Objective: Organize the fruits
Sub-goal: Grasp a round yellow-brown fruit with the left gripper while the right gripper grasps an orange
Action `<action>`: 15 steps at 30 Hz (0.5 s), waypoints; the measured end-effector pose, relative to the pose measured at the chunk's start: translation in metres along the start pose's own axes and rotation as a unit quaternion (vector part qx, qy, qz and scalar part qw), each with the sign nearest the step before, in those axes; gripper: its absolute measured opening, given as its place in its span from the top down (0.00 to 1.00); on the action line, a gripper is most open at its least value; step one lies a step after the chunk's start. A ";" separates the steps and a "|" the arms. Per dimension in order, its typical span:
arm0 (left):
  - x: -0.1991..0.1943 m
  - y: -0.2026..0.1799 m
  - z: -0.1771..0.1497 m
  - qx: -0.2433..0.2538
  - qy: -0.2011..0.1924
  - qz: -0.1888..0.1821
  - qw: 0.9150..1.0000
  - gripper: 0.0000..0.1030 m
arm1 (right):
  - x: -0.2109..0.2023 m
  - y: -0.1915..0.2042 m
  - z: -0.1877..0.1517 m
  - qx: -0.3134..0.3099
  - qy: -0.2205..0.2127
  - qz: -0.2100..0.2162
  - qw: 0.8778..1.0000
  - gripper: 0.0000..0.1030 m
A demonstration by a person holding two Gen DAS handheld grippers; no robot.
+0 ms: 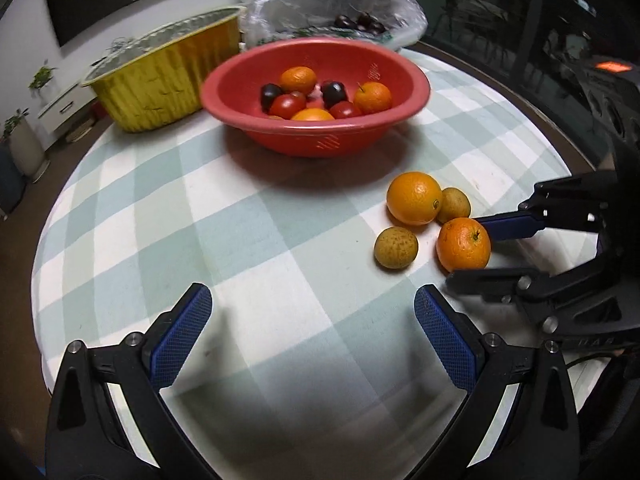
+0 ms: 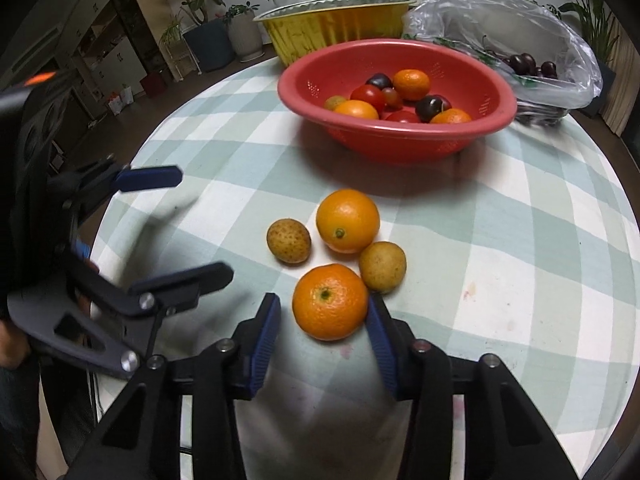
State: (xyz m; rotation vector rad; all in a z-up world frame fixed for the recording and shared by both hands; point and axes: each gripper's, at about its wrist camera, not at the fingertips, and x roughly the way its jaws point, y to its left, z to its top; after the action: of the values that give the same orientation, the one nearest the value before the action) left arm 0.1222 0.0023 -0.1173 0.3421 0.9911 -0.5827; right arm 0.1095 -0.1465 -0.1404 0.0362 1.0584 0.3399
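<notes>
The tabletop (image 2: 520,240) carries a red bowl (image 2: 400,140) full of fruits. The right claw (image 2: 322,312) is spread around the nearest orange (image 2: 330,300), one pad touching it. The left claw (image 1: 312,312) hangs released above the cloth, holding nothing.

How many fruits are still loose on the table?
4: a big orange, a mandarin between the right tool's fingers, and two small brownish fruits beside them.
</notes>
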 end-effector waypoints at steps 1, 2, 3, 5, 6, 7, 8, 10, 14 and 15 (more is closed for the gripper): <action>0.004 -0.001 0.002 0.007 0.006 -0.003 1.000 0.00 | -0.001 -0.001 0.000 0.000 0.001 0.001 1.000 0.62; 0.007 -0.002 0.004 0.012 0.009 -0.004 1.000 0.00 | -0.002 -0.003 -0.001 0.002 0.003 0.006 1.000 0.62; 0.009 -0.004 0.005 0.017 0.012 -0.006 1.000 0.00 | -0.003 -0.004 -0.002 0.003 0.004 0.008 1.000 0.62; 0.015 -0.008 0.009 0.029 0.016 -0.013 0.999 0.00 | -0.007 -0.005 -0.004 -0.003 0.005 0.006 1.000 0.62; 0.017 -0.011 0.011 0.032 0.017 -0.015 0.999 0.00 | -0.009 -0.005 -0.006 -0.005 0.005 0.008 1.000 0.62; 0.019 -0.013 0.013 0.037 0.018 -0.017 0.999 0.00 | -0.011 -0.007 -0.007 -0.005 0.006 0.009 1.000 0.62; 0.022 -0.015 0.015 0.041 0.019 -0.020 0.999 0.00 | -0.013 -0.008 -0.009 -0.005 0.006 0.010 1.000 0.62; 0.025 -0.018 0.019 0.043 0.019 -0.025 0.999 0.01 | -0.017 -0.012 -0.012 -0.001 0.005 0.011 1.000 0.62; 0.025 -0.023 0.027 0.048 0.010 -0.041 0.998 0.09 | -0.026 -0.021 -0.017 0.012 0.002 0.014 1.000 0.62; 0.026 -0.025 0.029 0.052 0.010 -0.043 0.998 0.16 | -0.029 -0.025 -0.018 0.016 0.001 0.015 1.000 0.62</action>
State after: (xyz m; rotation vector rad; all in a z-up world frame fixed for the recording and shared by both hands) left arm 0.1375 -0.0405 -0.1246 0.3998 1.0009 -0.7116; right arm 0.0875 -0.1806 -0.1297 0.0814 1.0660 0.3506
